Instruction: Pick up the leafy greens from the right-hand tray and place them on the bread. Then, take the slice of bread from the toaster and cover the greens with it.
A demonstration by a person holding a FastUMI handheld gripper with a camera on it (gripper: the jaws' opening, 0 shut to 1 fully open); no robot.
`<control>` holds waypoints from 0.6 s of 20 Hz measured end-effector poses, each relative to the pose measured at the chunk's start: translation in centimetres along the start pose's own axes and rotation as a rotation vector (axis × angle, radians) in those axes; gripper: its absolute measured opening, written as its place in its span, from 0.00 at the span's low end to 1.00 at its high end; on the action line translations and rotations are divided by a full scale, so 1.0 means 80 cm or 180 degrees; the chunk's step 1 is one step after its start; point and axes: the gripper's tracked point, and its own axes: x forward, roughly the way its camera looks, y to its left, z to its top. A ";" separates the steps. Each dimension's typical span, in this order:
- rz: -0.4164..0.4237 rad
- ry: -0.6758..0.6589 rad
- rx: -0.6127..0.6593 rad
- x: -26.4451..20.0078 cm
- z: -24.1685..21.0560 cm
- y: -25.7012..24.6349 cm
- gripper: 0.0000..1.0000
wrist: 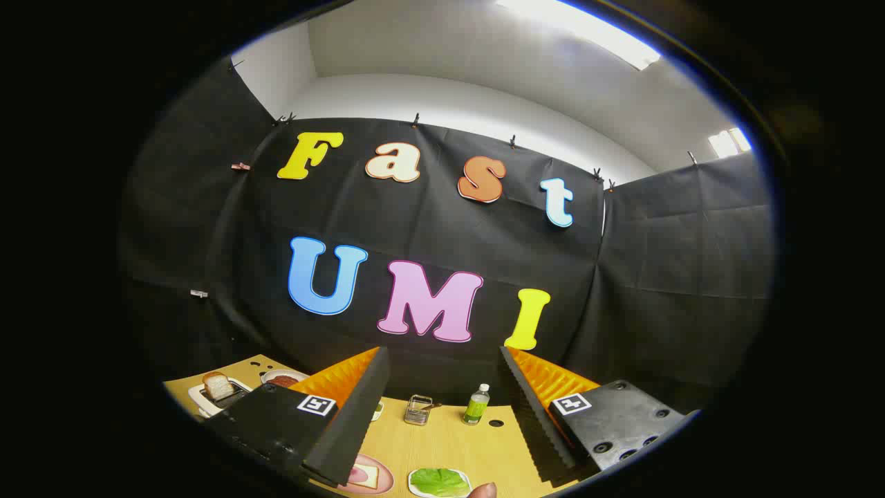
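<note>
We see a staged recording booth — black cloth walls (664, 277) clipped up beneath a white ceiling (484, 62), enclosing a wooden table (449, 443) set with toaster (218, 395) and trays.

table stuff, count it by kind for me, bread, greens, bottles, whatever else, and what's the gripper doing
bread slices: 2, toaster and plate
leafy greens: 1
green bottle: 1
wire basket: 1
red-filled dish: 1
total: 6
gripper: open, holding nothing

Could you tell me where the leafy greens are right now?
The leafy greens lie on a white tray between the open tongs, beside the bread.
</note>
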 end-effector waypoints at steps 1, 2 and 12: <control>-0.0010 0.0001 0.0001 0.001 0.000 -0.002 0.97; -0.0007 0.0008 0.0012 0.002 -0.001 -0.002 0.97; 0.0017 0.0041 0.0000 0.002 -0.008 0.004 0.97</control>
